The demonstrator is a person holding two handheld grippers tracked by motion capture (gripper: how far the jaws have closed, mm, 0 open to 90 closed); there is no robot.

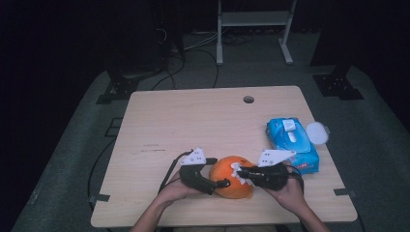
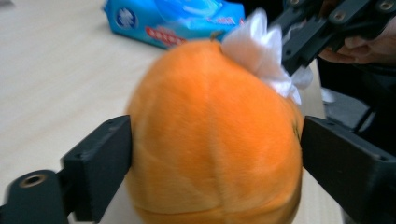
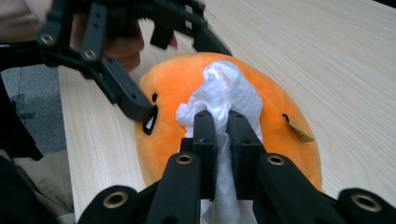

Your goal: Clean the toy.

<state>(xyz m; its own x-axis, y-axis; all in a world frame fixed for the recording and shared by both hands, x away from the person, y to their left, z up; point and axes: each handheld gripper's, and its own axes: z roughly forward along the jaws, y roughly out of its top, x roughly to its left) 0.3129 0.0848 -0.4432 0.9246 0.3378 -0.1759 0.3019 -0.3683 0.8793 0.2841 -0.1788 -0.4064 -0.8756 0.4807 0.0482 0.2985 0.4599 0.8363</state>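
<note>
The right gripper [image 3: 219,128] has its two black jaws drawn together on a crumpled white tissue [image 3: 224,91]; the tissue is pinched between the pads, bunches up just beyond the tips and trails back down between the jaws; its bunched end rests against the top of the orange plush toy [image 3: 275,100], which lies directly ahead of and beneath this gripper on the wooden table [image 3: 336,60]; a small tan tag [image 3: 298,132] sticks out of the toy to the right of the jaws.

The left gripper [image 2: 215,149] stands with its jaws wide apart, one on each flank of the orange plush toy [image 2: 210,140]; the toy sits between them with both pads at its sides, though whether they press into the plush I cannot tell; beyond the toy's crown the tissue [image 2: 261,51] shows against the other gripper's jaws, and farther off lies a blue pack of wet wipes [image 2: 173,21].

From the high view, the left gripper [image 1: 223,183] and the right gripper [image 1: 239,170] meet over the toy [image 1: 232,181] near the table's front edge, a hand [image 1: 176,189] behind the left one; past the right gripper the blue pack [image 1: 292,140] lies on the table [image 1: 193,121], its round white lid [image 1: 316,132] flipped open beside it.
</note>
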